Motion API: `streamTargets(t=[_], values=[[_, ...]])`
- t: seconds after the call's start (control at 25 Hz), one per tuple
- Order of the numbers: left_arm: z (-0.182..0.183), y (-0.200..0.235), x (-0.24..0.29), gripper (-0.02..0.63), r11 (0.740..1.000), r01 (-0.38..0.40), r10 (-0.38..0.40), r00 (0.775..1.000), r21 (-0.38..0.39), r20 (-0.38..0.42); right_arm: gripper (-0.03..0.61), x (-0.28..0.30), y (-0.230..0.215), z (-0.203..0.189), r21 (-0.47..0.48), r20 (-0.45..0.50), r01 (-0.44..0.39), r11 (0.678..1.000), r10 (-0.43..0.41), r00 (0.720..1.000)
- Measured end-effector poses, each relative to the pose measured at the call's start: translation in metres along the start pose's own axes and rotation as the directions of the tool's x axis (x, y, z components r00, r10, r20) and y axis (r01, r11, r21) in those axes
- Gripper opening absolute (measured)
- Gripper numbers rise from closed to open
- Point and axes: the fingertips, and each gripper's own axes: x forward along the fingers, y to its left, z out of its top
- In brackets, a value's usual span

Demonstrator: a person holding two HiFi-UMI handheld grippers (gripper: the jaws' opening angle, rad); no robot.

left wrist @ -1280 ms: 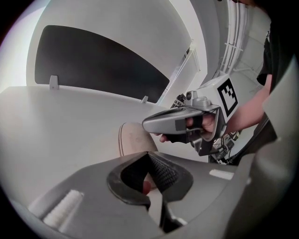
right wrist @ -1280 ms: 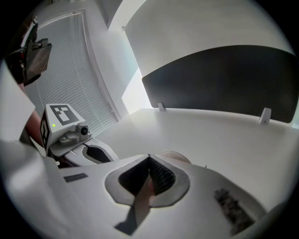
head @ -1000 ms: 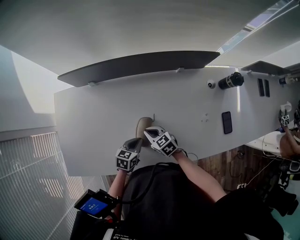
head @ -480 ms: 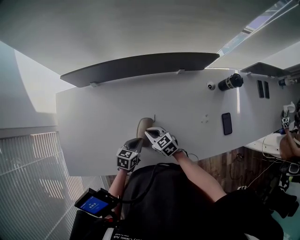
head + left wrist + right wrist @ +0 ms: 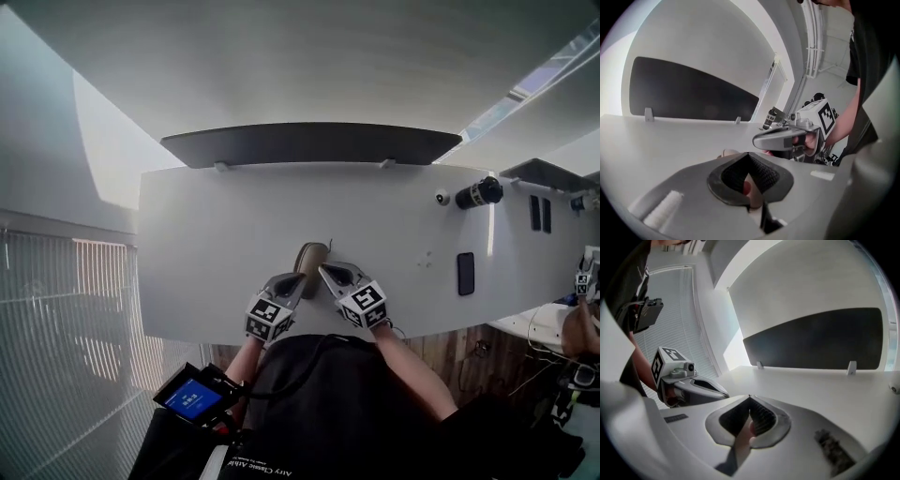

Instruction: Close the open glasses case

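A tan glasses case (image 5: pixel 310 257) lies on the white desk (image 5: pixel 206 244), close to its front edge. From above it reads as a smooth oval; whether the lid is down I cannot tell. My left gripper (image 5: pixel 298 278) is shut, its tip at the case's near end, slightly left. My right gripper (image 5: pixel 324 271) is shut too, at the near right of the case. In the left gripper view the shut jaws (image 5: pixel 749 155) hide all but a sliver of the case (image 5: pixel 729 153), and the right gripper (image 5: pixel 785 138) crosses just beyond. In the right gripper view the jaws (image 5: pixel 750 398) meet with nothing between them.
A dark curved panel (image 5: pixel 309 143) stands along the desk's back edge. At the right lie a black phone (image 5: pixel 466 273), a black cylinder (image 5: pixel 480 192) and a small white round device (image 5: pixel 442 198). A device with a blue screen (image 5: pixel 192 397) hangs at the person's waist.
The head view has swung, so the whole desk sits further right and lower. Both grippers stay shut by the case's near end; the right one sits a little more to the case's right.
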Motion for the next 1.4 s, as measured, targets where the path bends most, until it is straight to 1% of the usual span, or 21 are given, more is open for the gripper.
streamTargets(t=[0.12,0.24,0.28,0.32,0.44,0.52,0.6,0.72,0.88,1.04,1.2,1.32,1.4], values=[[0.041,-0.012,-0.003,0.007,0.996,0.020,-0.028,0.994,0.087,0.102,0.005,-0.029,-0.004,0.028,0.002,0.105,0.043,0.999,-0.043,0.994],[0.082,-0.021,-0.013,0.007,0.982,0.022,-0.058,0.980,0.187,0.190,0.005,-0.053,-0.001,0.058,-0.003,0.198,0.071,0.997,-0.069,0.978],[0.094,-0.024,-0.018,0.006,0.978,0.020,-0.065,0.975,0.209,0.213,0.005,-0.059,0.002,0.068,-0.010,0.221,0.072,0.997,-0.068,0.973],[0.106,-0.025,-0.023,0.006,0.976,0.017,-0.068,0.970,0.217,0.233,0.005,-0.063,0.005,0.078,-0.021,0.239,0.068,0.997,-0.061,0.969],[0.139,-0.026,-0.044,0.006,0.981,0.001,-0.061,0.950,0.192,0.306,0.005,-0.064,0.016,0.099,-0.054,0.268,0.045,0.998,-0.029,0.963],[0.151,-0.029,-0.054,0.006,0.981,-0.007,-0.062,0.938,0.196,0.342,0.005,-0.064,0.022,0.107,-0.072,0.279,0.049,0.996,-0.027,0.960],[0.154,-0.032,-0.059,0.006,0.978,-0.010,-0.065,0.933,0.206,0.353,0.005,-0.064,0.025,0.113,-0.081,0.288,0.060,0.995,-0.034,0.957],[0.154,-0.033,-0.060,0.006,0.977,-0.013,-0.064,0.935,0.215,0.348,0.005,-0.064,0.026,0.114,-0.091,0.274,0.066,0.994,-0.039,0.961],[0.151,-0.033,-0.066,0.006,0.978,-0.030,-0.045,0.935,0.207,0.351,0.005,-0.062,0.032,0.113,-0.125,0.261,0.054,0.991,-0.019,0.965],[0.145,-0.035,-0.072,0.006,0.983,-0.035,-0.030,0.936,0.178,0.350,0.005,-0.063,0.035,0.108,-0.118,0.260,0.067,0.991,-0.034,0.965],[0.140,-0.035,-0.074,0.006,0.977,-0.032,-0.043,0.940,0.213,0.339,0.005,-0.062,0.040,0.109,-0.126,0.262,0.080,0.989,-0.045,0.964],[0.137,-0.038,-0.080,0.006,0.975,-0.036,-0.041,0.939,0.217,0.342,0.005,-0.063,0.048,0.109,-0.101,0.255,0.089,0.991,-0.060,0.965],[0.135,-0.040,-0.082,0.006,0.974,-0.037,-0.042,0.938,0.222,0.344,0.005,-0.063,0.051,0.104,-0.108,0.250,0.087,0.990,-0.058,0.966]])
